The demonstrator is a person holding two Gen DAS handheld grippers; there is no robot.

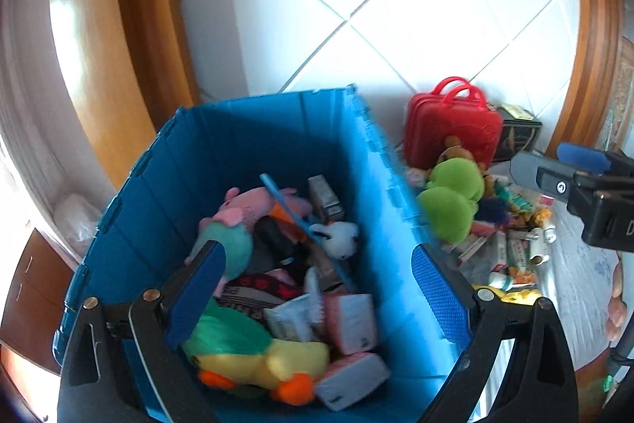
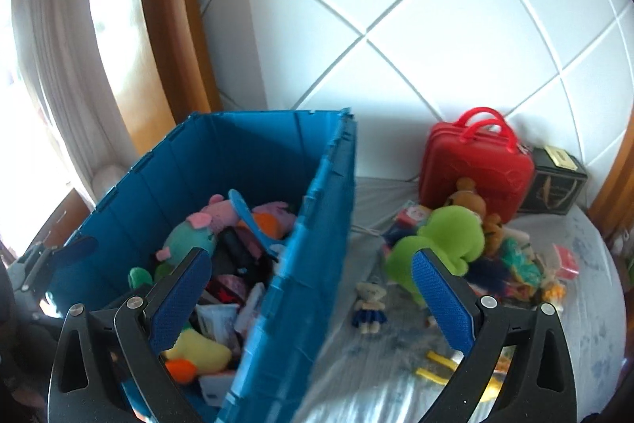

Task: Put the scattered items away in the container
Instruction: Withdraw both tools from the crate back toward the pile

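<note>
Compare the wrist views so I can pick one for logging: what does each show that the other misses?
Only the left wrist view shows the toothpaste tubes. Only the right wrist view shows the small teddy and yellow clips on the bed. Both show the blue crate, red case and green plush.

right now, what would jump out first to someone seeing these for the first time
The big blue crate dominates the left and centre, already piled with soft toys such as a yellow duck and a pink pig. To its right, a bright green plush tops a heap of loose items on the grey bedcover, with a red toy suitcase standing behind it against the white quilted headboard.
</note>
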